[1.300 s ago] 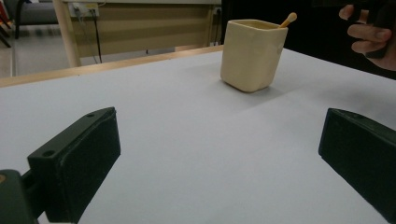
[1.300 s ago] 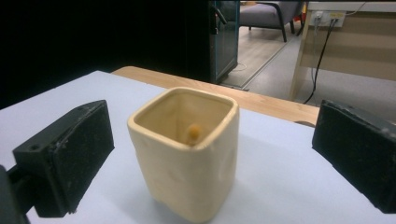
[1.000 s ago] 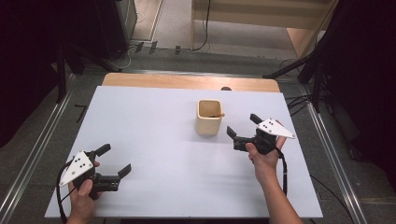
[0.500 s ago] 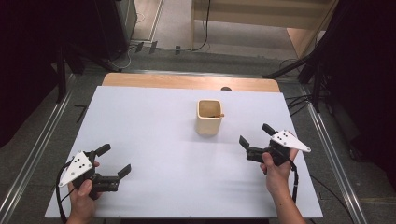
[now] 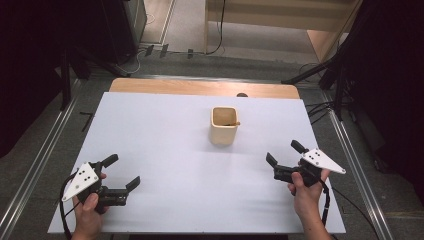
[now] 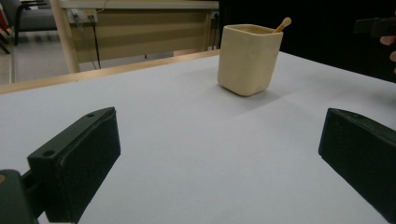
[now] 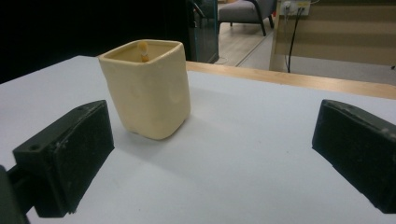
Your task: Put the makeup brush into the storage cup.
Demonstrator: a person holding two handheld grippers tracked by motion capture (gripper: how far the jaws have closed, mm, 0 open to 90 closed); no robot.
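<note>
- tabletop of pale grey-white board point(image 5: 165, 150) with a light wooden strip point(image 5: 200, 88) along its far edge, standing on a grey floor between metal rails; dark curtains hang at both sides, and a wooden desk point(image 5: 280, 20) stands beyond.
- cream square-sided ceramic cup point(image 5: 223, 125) stands upright right of the table's middle, well apart from both grippers; its walls are smooth and slightly dimpled.
- thin wooden stick point(image 5: 233, 123) leans inside the cup, its tip above the rim.
- left gripper point(image 5: 122, 172) at the near left corner, jaws spread wide, grasping nothing.
- right gripper point(image 5: 284, 154) near the right edge, jaws likewise spread and bare, facing the cup.
</note>
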